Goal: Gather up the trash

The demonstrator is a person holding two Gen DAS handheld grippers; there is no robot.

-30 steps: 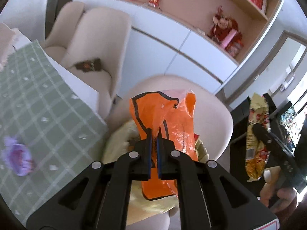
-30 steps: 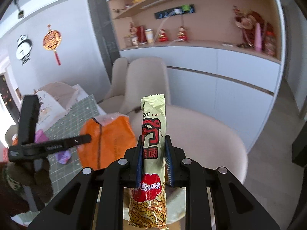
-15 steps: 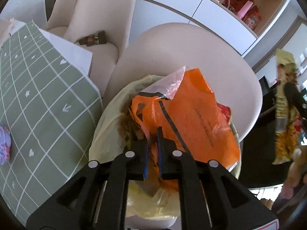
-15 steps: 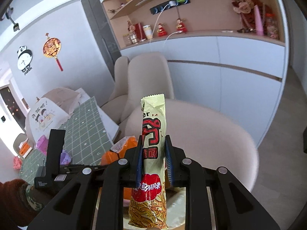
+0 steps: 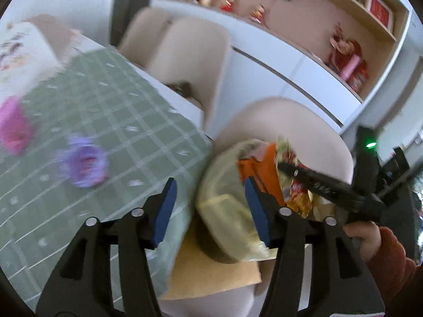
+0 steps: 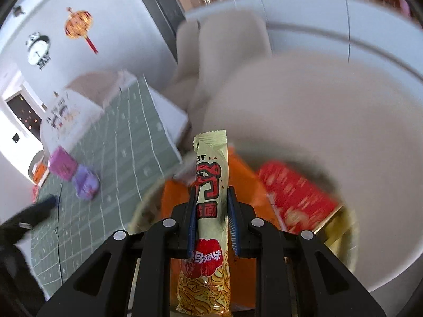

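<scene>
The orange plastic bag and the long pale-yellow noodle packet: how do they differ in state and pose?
The orange plastic bag lies crumpled inside the yellow-lined trash bin, and nothing holds it; the left gripper has just been opening, with nothing between its pads. The long pale-yellow noodle packet stays straight and upright, clamped in the right gripper above that bin. Both are soft packaging waste.

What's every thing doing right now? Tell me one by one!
Left gripper: fingers apart, just been opening, nothing between them.
Right gripper: shut on the noodle snack packet.
Noodle snack packet: held upright over the bin.
Trash bin: lined with a yellowish bag, nearly full.
Orange bag: lying in the bin.
Red packet: lying in the bin.
Purple wrapper: lying on the green tablecloth.
Pink wrapper: lying on the tablecloth.
</scene>
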